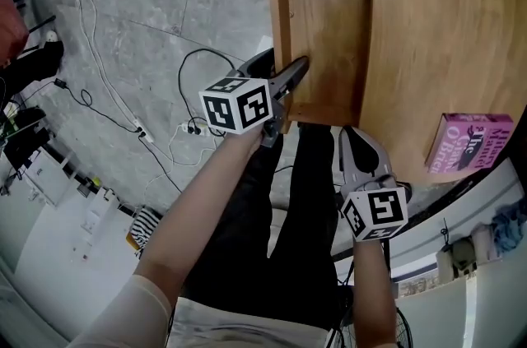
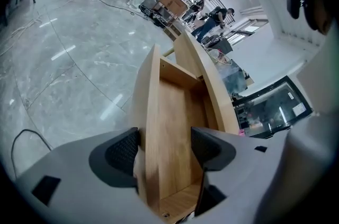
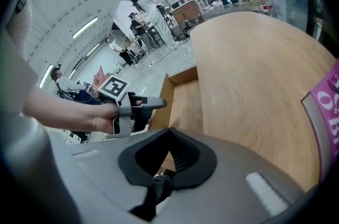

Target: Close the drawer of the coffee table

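Observation:
The wooden drawer (image 1: 329, 42) stands pulled out from the round wooden coffee table (image 1: 445, 25) towards the left of the head view. My left gripper (image 1: 298, 68) is at the drawer's front panel (image 1: 280, 25). In the left gripper view its jaws (image 2: 164, 146) straddle that panel (image 2: 152, 127): the left pad lies by the outer face and a gap shows at the right pad, so it is open. The drawer's inside (image 2: 177, 127) looks empty. My right gripper (image 1: 350, 134) hangs near the table's near edge, shut with nothing in it (image 3: 169, 133).
A pink book (image 1: 469, 142) lies on the table's near right edge. Black and white cables (image 1: 193, 128) trail over the grey marble floor to the left of the drawer. The person's dark-trousered legs (image 1: 272, 239) are below the drawer. Desks and people fill the far room.

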The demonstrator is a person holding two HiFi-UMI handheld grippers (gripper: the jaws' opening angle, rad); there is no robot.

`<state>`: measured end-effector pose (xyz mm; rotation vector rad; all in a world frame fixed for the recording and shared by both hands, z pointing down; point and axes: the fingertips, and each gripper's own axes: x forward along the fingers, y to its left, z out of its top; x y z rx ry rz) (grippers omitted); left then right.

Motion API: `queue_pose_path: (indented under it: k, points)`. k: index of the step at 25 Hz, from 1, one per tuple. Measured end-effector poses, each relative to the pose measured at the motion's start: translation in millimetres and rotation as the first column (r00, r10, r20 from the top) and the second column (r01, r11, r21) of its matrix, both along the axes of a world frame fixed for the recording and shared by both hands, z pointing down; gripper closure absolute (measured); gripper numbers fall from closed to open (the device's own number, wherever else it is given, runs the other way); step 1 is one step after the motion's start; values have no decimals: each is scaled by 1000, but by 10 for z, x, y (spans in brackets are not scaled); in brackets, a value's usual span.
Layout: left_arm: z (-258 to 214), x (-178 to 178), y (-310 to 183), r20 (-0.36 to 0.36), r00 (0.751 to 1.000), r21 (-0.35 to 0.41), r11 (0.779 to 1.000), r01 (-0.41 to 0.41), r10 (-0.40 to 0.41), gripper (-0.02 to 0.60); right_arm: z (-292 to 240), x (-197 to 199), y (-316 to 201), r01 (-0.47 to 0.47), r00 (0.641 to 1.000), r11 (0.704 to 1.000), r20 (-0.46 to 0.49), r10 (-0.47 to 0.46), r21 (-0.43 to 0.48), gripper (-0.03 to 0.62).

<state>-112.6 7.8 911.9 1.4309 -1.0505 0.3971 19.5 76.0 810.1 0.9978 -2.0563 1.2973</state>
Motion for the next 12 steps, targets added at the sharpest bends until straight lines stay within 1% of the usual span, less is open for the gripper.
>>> queue_pose_path:
  k: [3,6,9,12]
  points:
    - [10,75,-5,3,1000,-18,1000,-6,7,265,-29,69,-25,-10,1000,1000,2,10,10,583]
    - [-56,102,-5,-4,1000,-6,1000,1,-1,265,-41,96,-55,-28,1000,999,10,28,19,583]
    - [-158,254,-15,-42,999,11,1000,-18,18,265,-31,97,-32,-39,999,999,12,38,15,583]
    - [-246,516,-45,-97,994,23,998,-55,57,265,-47,89,17,-43,999,999,18,43,11,583]
